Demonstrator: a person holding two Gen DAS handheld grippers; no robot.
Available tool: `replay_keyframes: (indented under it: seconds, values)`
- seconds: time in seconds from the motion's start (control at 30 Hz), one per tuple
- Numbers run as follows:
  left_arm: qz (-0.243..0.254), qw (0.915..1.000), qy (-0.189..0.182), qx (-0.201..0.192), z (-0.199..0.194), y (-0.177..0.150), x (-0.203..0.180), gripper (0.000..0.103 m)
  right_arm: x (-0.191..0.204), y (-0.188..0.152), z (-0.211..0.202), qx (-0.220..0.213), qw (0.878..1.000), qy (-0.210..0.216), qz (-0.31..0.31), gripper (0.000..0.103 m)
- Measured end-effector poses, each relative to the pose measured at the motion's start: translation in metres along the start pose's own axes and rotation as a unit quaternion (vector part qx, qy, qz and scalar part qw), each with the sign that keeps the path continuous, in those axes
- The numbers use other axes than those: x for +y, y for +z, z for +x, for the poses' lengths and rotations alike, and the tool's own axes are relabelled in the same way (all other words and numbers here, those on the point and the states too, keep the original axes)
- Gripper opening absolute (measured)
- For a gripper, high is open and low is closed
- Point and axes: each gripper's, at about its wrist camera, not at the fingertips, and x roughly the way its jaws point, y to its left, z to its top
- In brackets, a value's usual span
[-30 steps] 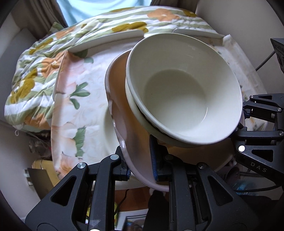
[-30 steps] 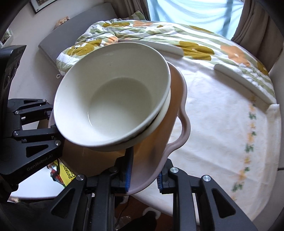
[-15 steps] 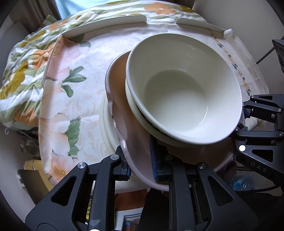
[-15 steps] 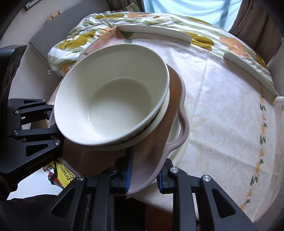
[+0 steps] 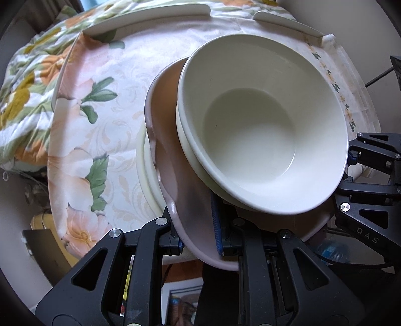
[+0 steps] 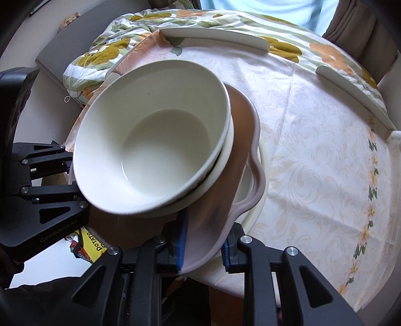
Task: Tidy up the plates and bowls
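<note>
Tablecloth (image 5: pixel 120 130), floral, fills left and upper part of left-wrist view; table edge curves down frame left, w/ bedding (image 5: pixel 22 100) beyond it at upper left. Two pale curved rim strips (image 5: pixel 150 15) lie along the table's far edge at top. Open cloth lies left of and above the stack; in right-wrist view a wide bare stretch of cloth (image 6: pixel 313 155) spans frame right, out to the rim strip (image 6: pixel 351 92) at upper right.

Left gripper (image 5: pixel 198 238), lower centre, is clenched on near rim of pink plate (image 5: pixel 173 160), blue pads either side of the rim. Right gripper (image 6: pixel 203 240) likewise clamps the plate's (image 6: pixel 240 140) wavy rim from the opposite side. Plate is tilted, long axis running from lower centre toward frame top in both views.

Two nested cream bowls sit on the plate, mouths up: upper bowl (image 5: pixel 260 125) inside lower bowl (image 5: pixel 190 160), whose rim shows as a crescent. Same pair in right view: upper (image 6: pixel 150 140), lower (image 6: pixel 220 170).

A cream plate (image 5: pixel 147 175) lies on the cloth under the pink one, edge showing at centre left; in right view its rim (image 6: pixel 263 180) shows at centre right. Whether the two touch: cannot tell.

Vs. 1 s earlier: stack has come lower over the table, the cream plate now in sight beneath; grips unchanged.
</note>
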Motion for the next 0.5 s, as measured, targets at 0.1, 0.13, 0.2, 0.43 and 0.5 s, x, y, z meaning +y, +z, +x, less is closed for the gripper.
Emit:
replay_keyframes:
  seconds: [0.1, 0.13, 0.2, 0.43, 0.5]
  values:
    - [0.003, 0.9998, -0.007, 0.019, 0.002, 0.003, 0.001, 0.017, -0.001, 0.003, 0.001, 0.015, 1.000, 0.006, 0.009, 0.021]
    - [0.002, 0.9996, -0.012, 0.027, 0.002, 0.005, 0.001, 0.020, -0.001, 0.004, 0.002, 0.020, 1.000, 0.007, 0.010, 0.021]
    - [-0.005, 0.9988, -0.022, 0.043, 0.003, 0.008, 0.000, 0.028, -0.002, 0.007, 0.003, 0.037, 0.999, 0.015, 0.016, 0.021]
    - [0.020, 0.9968, -0.038, 0.068, 0.000, 0.015, -0.016, 0.059, -0.004, 0.014, -0.001, 0.077, 0.996, 0.031, 0.033, 0.026]
    - [0.024, 0.9967, -0.035, 0.070, -0.003, 0.015, -0.019, 0.062, -0.006, 0.013, -0.007, 0.079, 0.996, 0.036, 0.036, 0.041]
